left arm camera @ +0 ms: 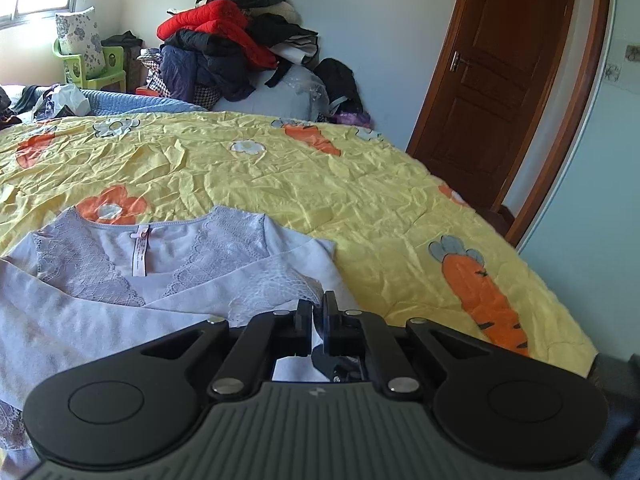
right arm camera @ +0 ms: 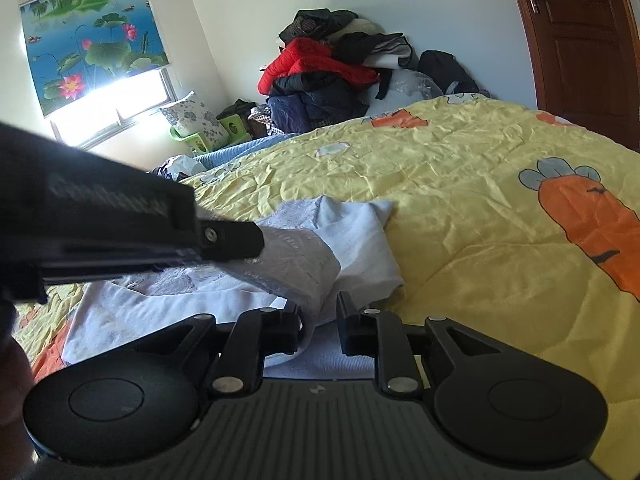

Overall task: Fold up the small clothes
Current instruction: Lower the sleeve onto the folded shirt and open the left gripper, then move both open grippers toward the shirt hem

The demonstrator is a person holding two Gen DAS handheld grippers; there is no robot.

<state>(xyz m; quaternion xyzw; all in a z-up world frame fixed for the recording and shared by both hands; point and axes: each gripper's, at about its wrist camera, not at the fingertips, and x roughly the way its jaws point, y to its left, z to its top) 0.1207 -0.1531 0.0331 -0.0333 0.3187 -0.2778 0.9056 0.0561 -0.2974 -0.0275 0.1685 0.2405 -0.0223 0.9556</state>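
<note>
A pale lilac top [left arm camera: 100, 312] with lace trim lies neck-up on the yellow bedspread [left arm camera: 320, 184], one sleeve folded across its chest. My left gripper [left arm camera: 316, 304] hovers low over the top's right side, jaws almost together with a strip of the fabric pinched between them. In the right wrist view the left gripper [right arm camera: 240, 240] reaches in from the left and holds the lace sleeve end [right arm camera: 292, 260] lifted off the top [right arm camera: 360, 240]. My right gripper [right arm camera: 320, 308] is open just below it; a fold of the fabric hangs between its fingers without being pressed.
A heap of dark and red jackets [left arm camera: 224, 48] stands against the far wall. A brown door [left arm camera: 500, 80] is at the right, beyond the bed's edge. A green chair [left arm camera: 108, 68] with a flowered pillow sits under the window. Bare bedspread stretches right of the top.
</note>
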